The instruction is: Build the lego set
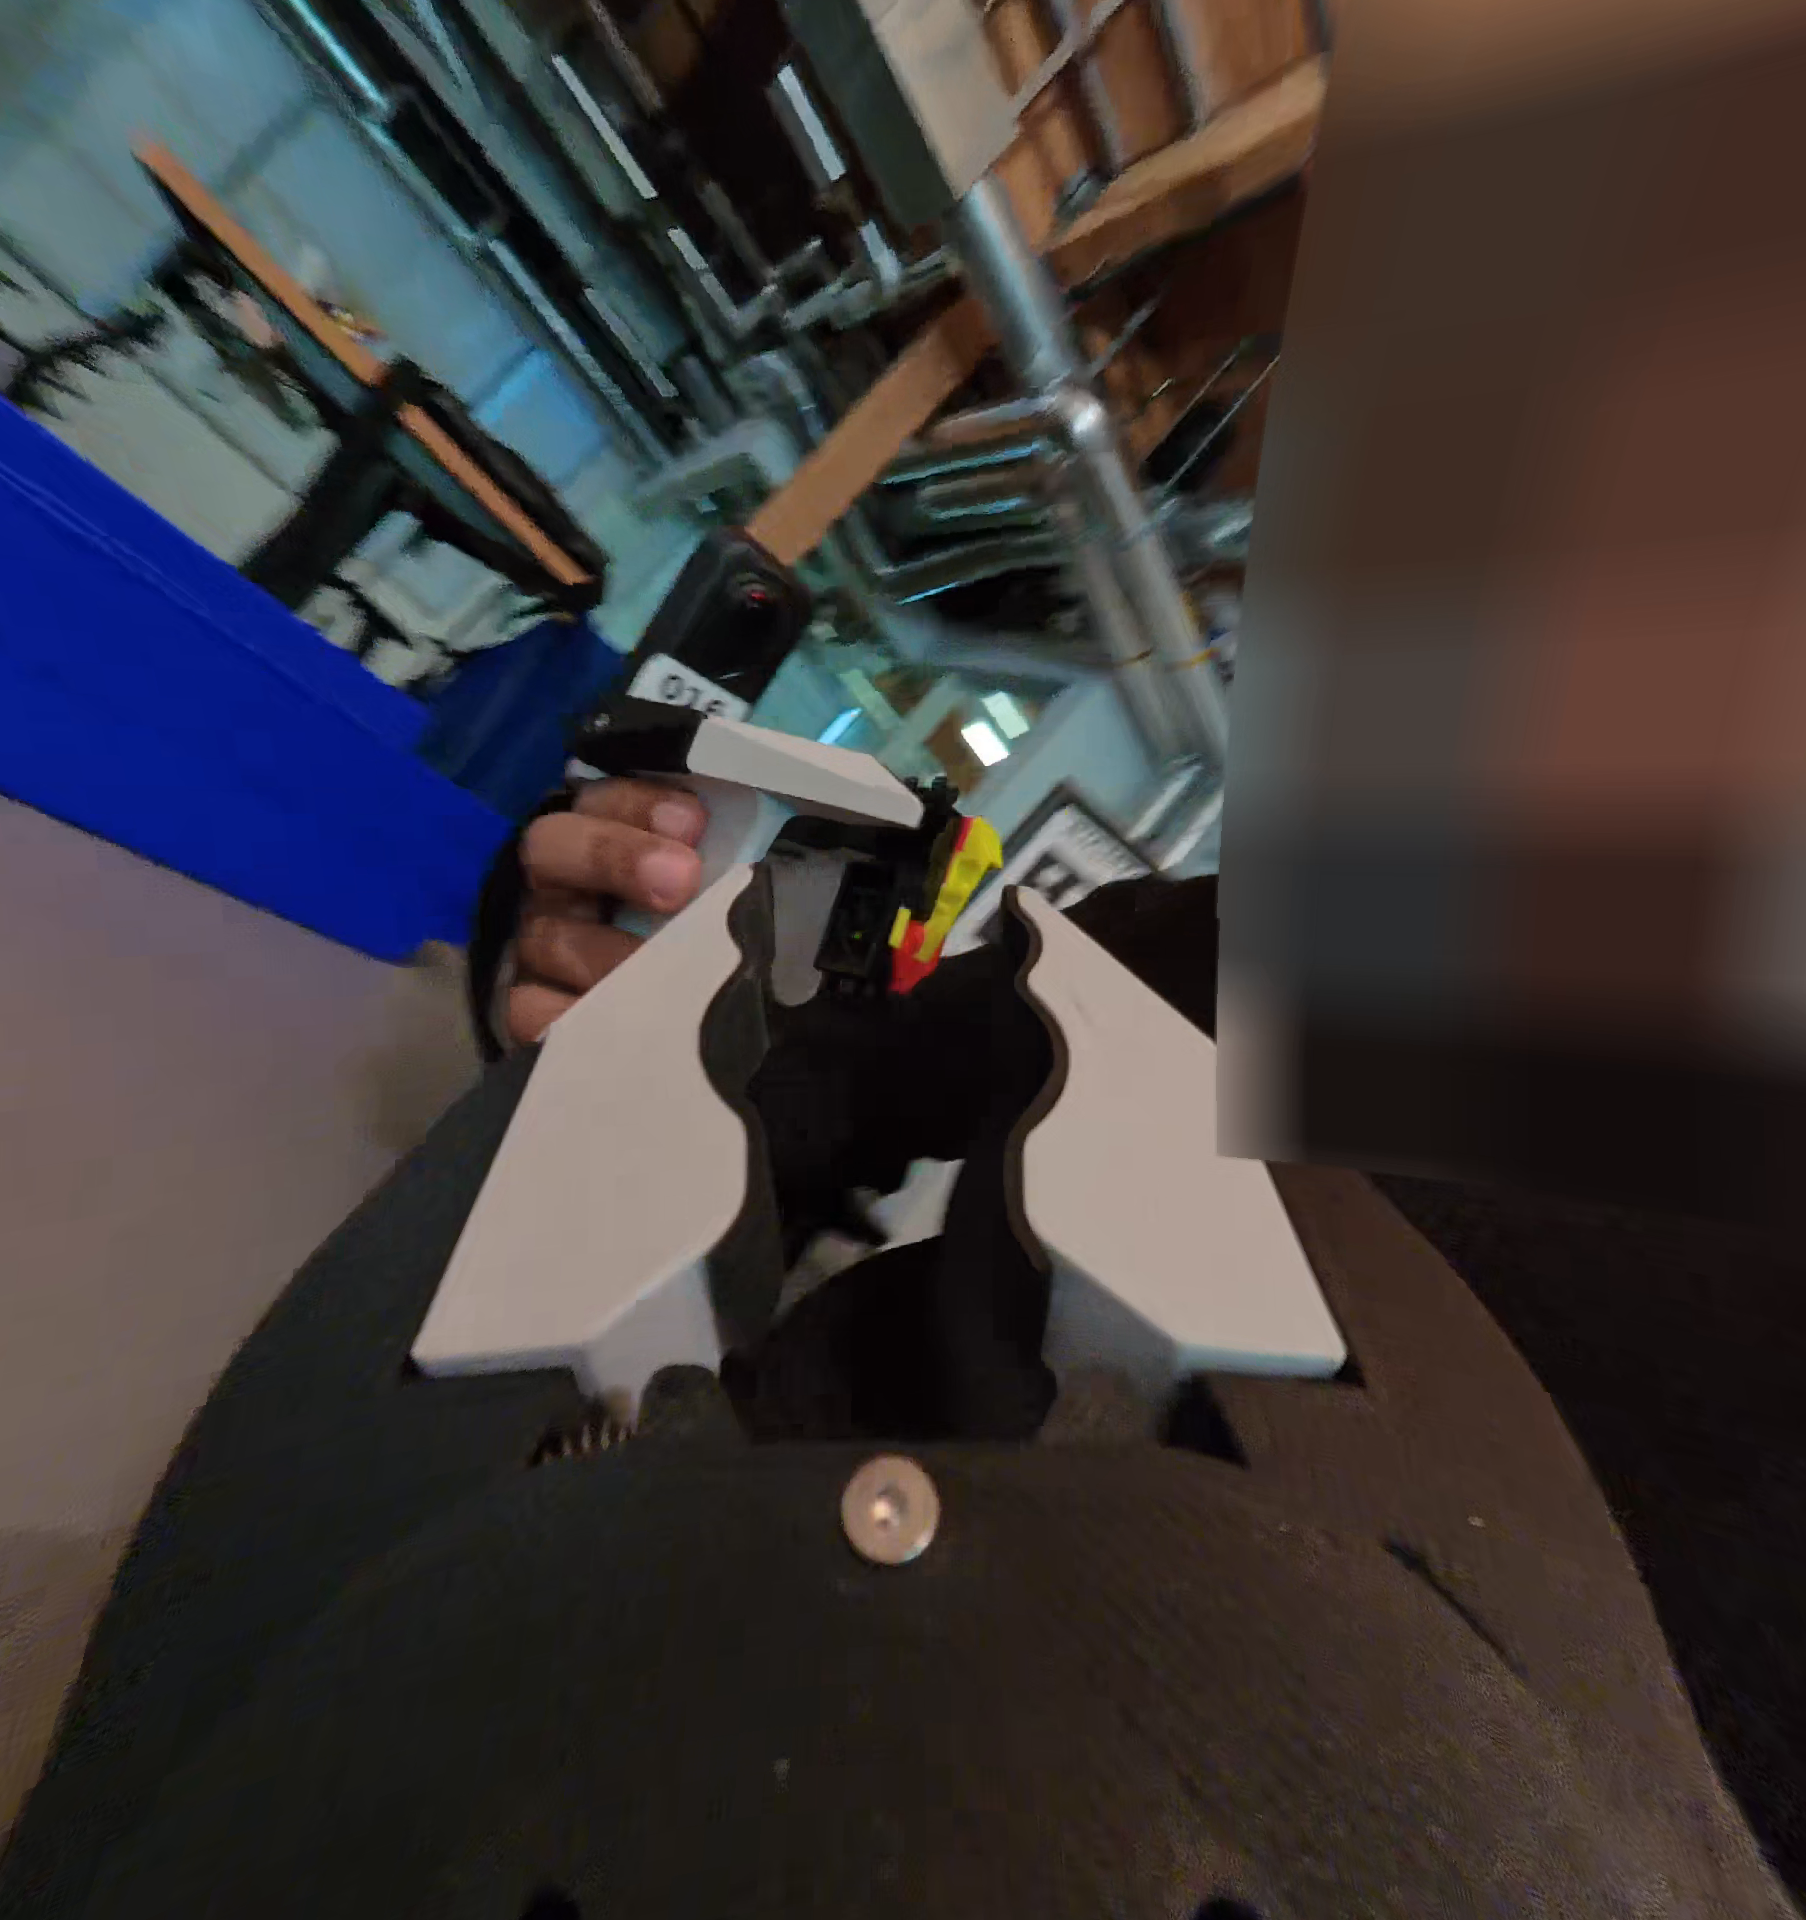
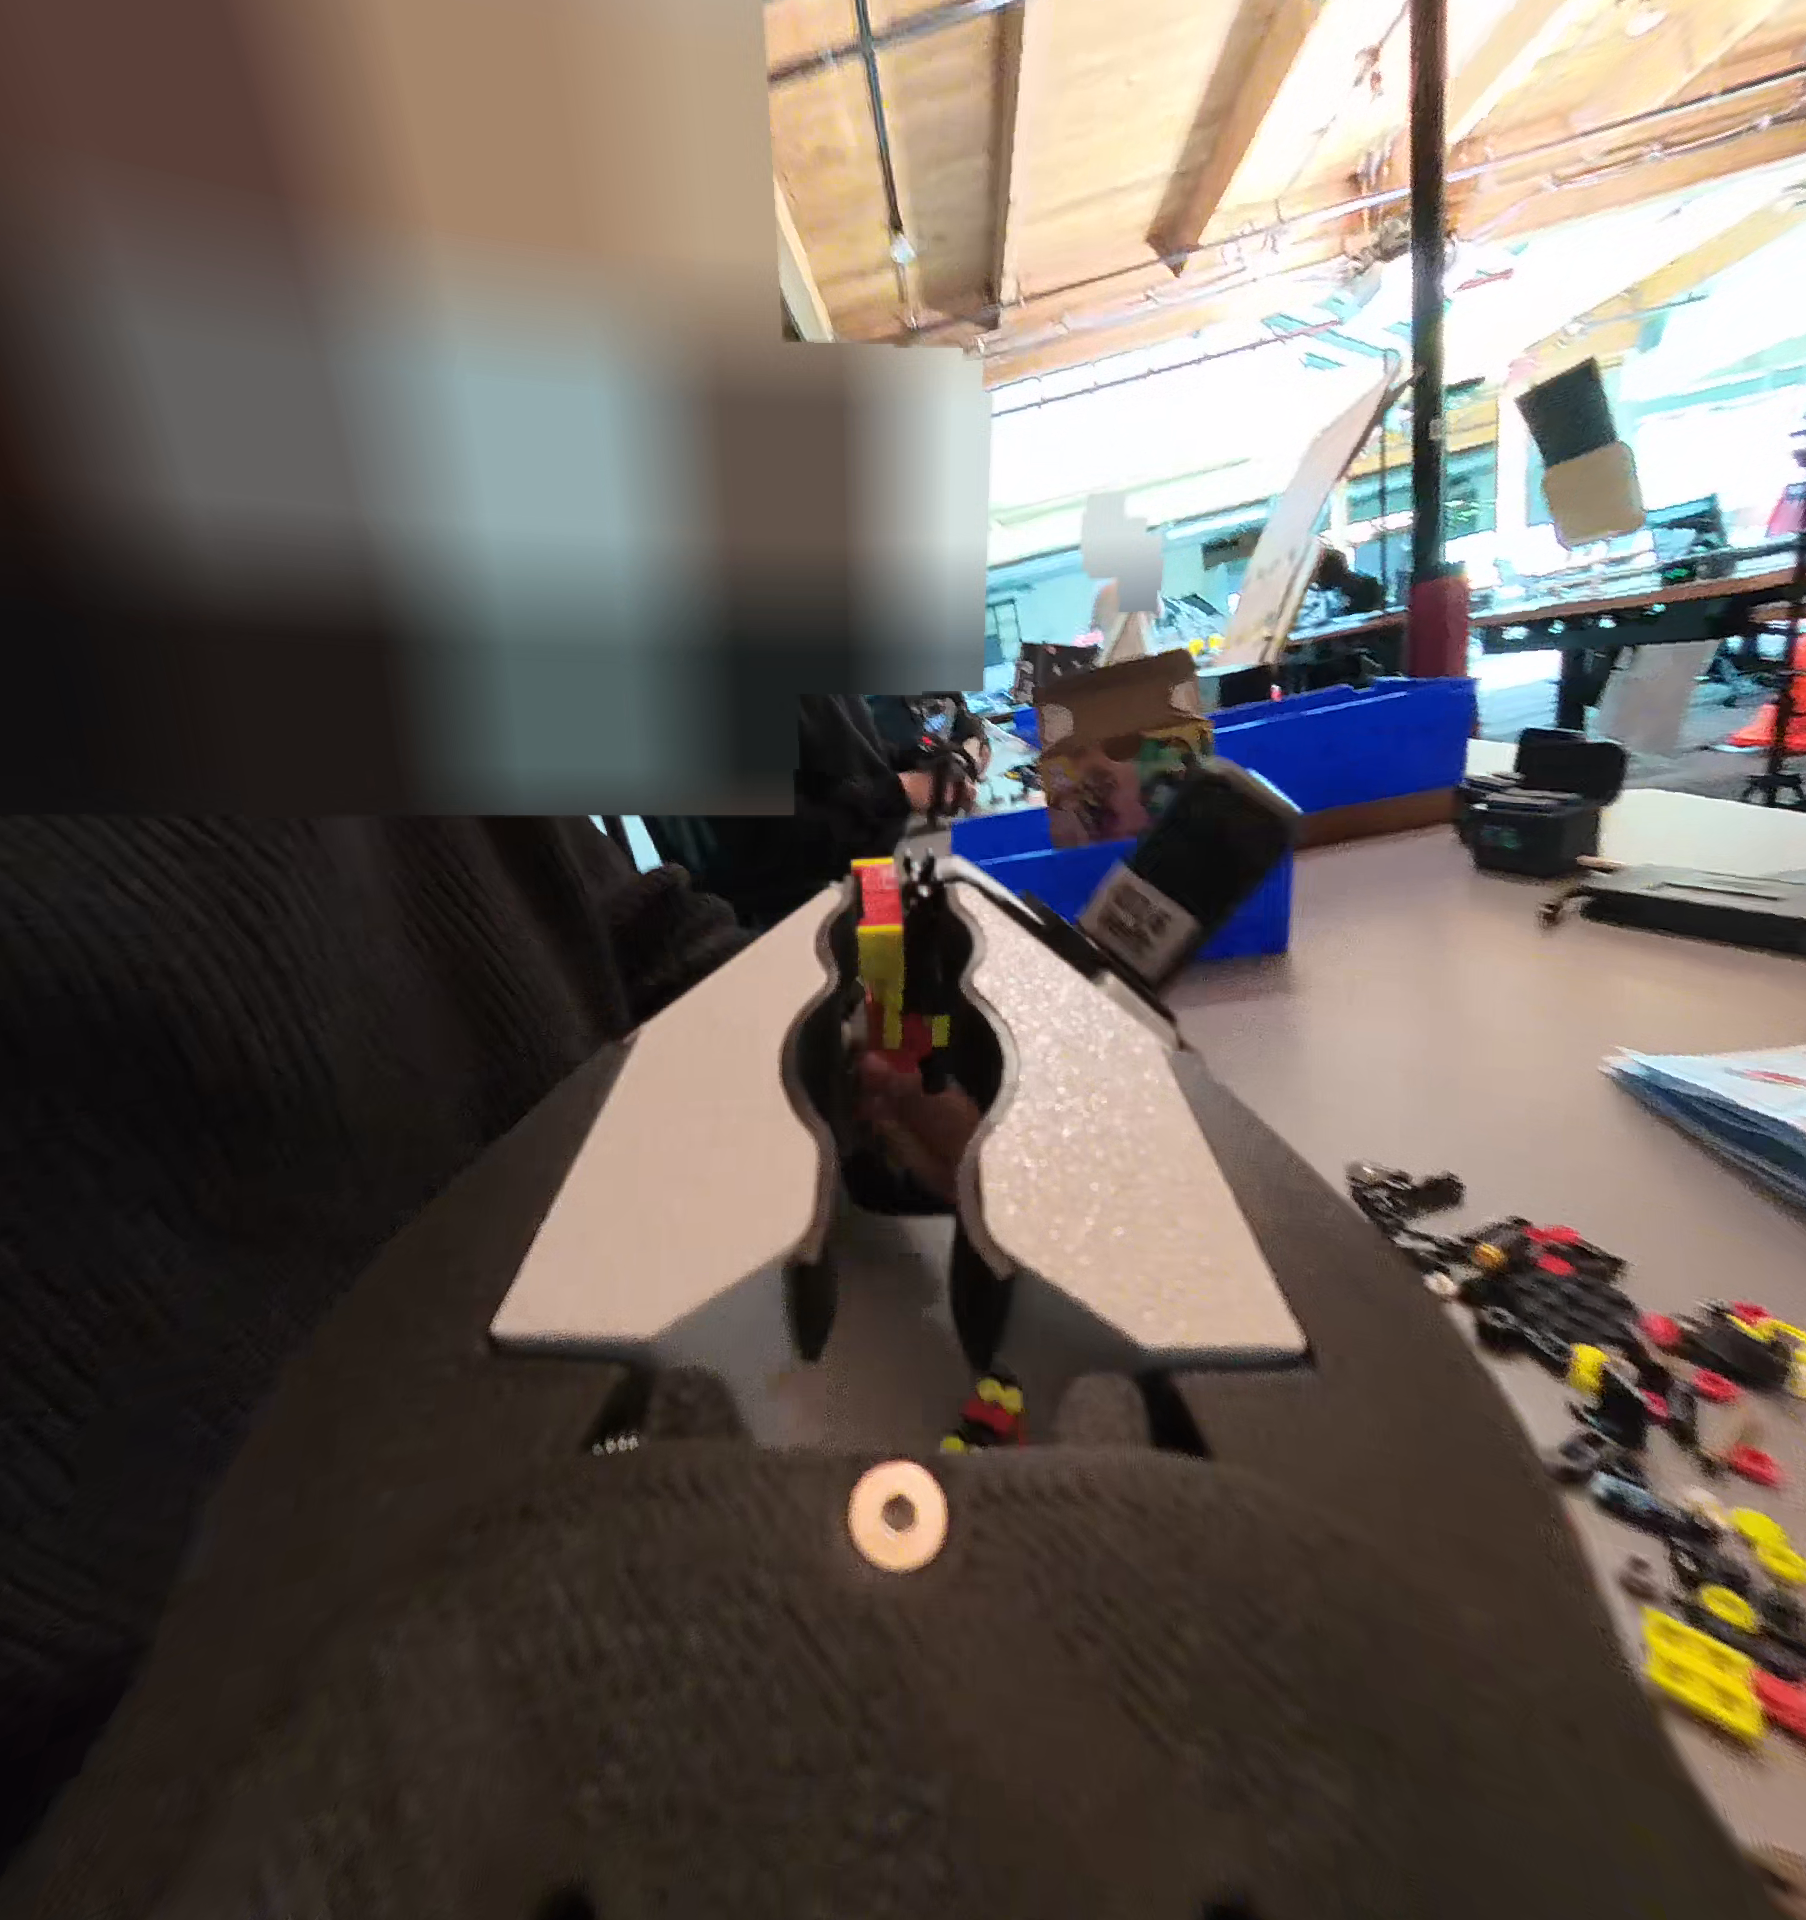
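My right gripper [image 2: 904, 894] is shut on a small lego assembly [image 2: 883, 966] of yellow, red and black pieces and holds it up in the air, away from the table. In the left wrist view the same assembly [image 1: 940, 894] shows just beyond my left gripper [image 1: 878, 896], which is open and empty, its tips to either side of the assembly. One white finger [image 1: 805, 774] of the right gripper lies over the assembly there, with a hand [image 1: 608, 883] on its handle. The left gripper's black body [image 2: 1190, 862] shows behind the assembly in the right wrist view.
Several loose black, red and yellow lego pieces [image 2: 1657, 1403] lie on the grey table [image 2: 1398, 997] at right, beside an open instruction booklet [image 2: 1761, 1122]. Blue bins [image 2: 1346, 738] and a black case [image 2: 1543, 800] stand farther back. A blue bin [image 1: 151, 707] is at left. Less than 4 cm separates the two grippers' tips.
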A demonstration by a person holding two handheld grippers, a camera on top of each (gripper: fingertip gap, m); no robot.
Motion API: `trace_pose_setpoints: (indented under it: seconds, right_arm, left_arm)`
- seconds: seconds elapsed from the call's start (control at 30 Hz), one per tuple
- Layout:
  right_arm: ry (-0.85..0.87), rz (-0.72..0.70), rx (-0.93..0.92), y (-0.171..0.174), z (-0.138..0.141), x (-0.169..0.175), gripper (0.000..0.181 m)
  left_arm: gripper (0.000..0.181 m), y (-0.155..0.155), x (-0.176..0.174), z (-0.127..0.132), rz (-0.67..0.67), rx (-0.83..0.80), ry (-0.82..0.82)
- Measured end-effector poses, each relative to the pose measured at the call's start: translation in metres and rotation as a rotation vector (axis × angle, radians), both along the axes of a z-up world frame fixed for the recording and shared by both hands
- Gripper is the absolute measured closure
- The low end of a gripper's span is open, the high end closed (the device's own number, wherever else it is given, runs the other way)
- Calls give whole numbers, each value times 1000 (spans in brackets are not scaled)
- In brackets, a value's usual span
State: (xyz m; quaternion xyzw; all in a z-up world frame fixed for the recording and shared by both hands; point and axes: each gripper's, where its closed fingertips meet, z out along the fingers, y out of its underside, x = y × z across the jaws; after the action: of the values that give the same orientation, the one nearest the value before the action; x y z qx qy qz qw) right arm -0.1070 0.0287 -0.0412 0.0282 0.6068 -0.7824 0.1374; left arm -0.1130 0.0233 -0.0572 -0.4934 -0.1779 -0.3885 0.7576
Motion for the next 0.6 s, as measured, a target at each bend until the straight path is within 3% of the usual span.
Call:
trace_pose_setpoints:
  seconds: [0.13, 0.2, 0.6]
  right_arm:
    - [50, -41, 66, -2, -10, -4, 169]
    - [85, -61, 100, -4, -15, -4, 169]
    - [143, -87, 149, -8, -22, -3, 168]
  left_arm:
    - [141, 9, 5, -12, 182, -225, 310]
    - [142, 14, 7, -14, 230, -273, 390]
    - [160, 23, 8, -33, 257, -393, 480]
